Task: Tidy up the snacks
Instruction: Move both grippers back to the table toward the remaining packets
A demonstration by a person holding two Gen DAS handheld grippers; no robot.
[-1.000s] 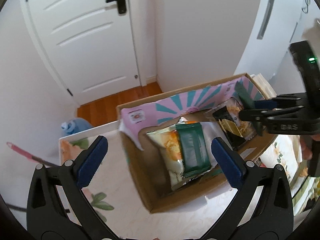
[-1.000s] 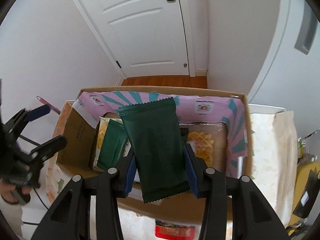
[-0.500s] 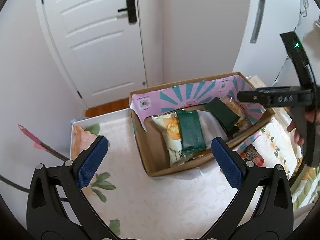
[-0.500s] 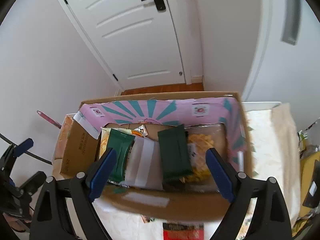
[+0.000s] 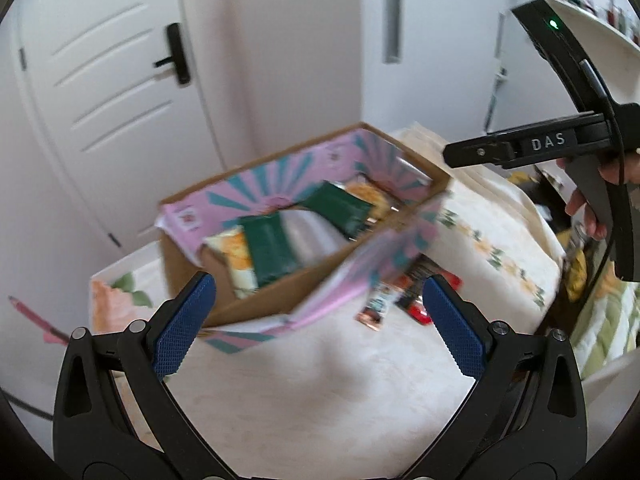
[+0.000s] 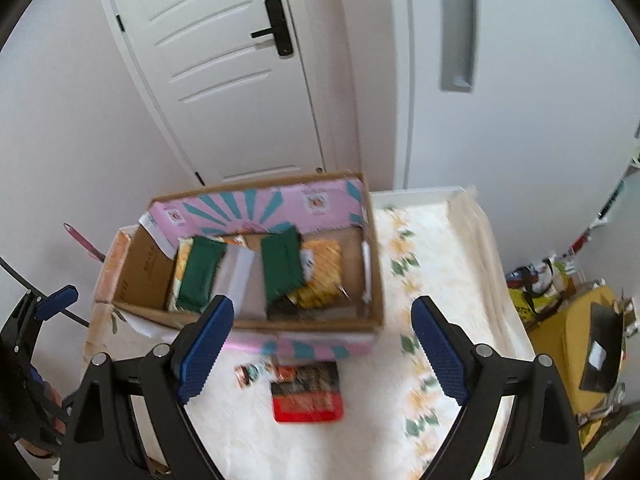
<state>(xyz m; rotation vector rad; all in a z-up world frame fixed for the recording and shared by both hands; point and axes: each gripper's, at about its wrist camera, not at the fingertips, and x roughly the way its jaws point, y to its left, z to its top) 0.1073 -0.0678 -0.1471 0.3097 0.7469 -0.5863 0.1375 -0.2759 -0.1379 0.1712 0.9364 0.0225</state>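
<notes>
Released a second ago, the dark green snack packet point(image 6: 282, 270) now lies in the cardboard box point(image 6: 372, 264). Next, likely, the red snack packet point(image 6: 307, 394) on the desk point(image 6: 448, 264): light, crinkly, best pinched edgewise. Right hand-held gripper point(image 6: 320, 344) and left hand-held gripper point(image 5: 316, 322) gape empty.

An open cardboard box point(image 6: 372, 264) with pink-and-teal printed flaps stands on the table, holding several snacks; two dark green packets point(image 6: 200, 274) point(image 6: 282, 268) lie flat inside, the right one overlapping a yellow-orange bag point(image 6: 324, 276); a red-and-black packet point(image 6: 306, 392) and a small wrapped snack point(image 6: 250, 372) lie just before the box.
</notes>
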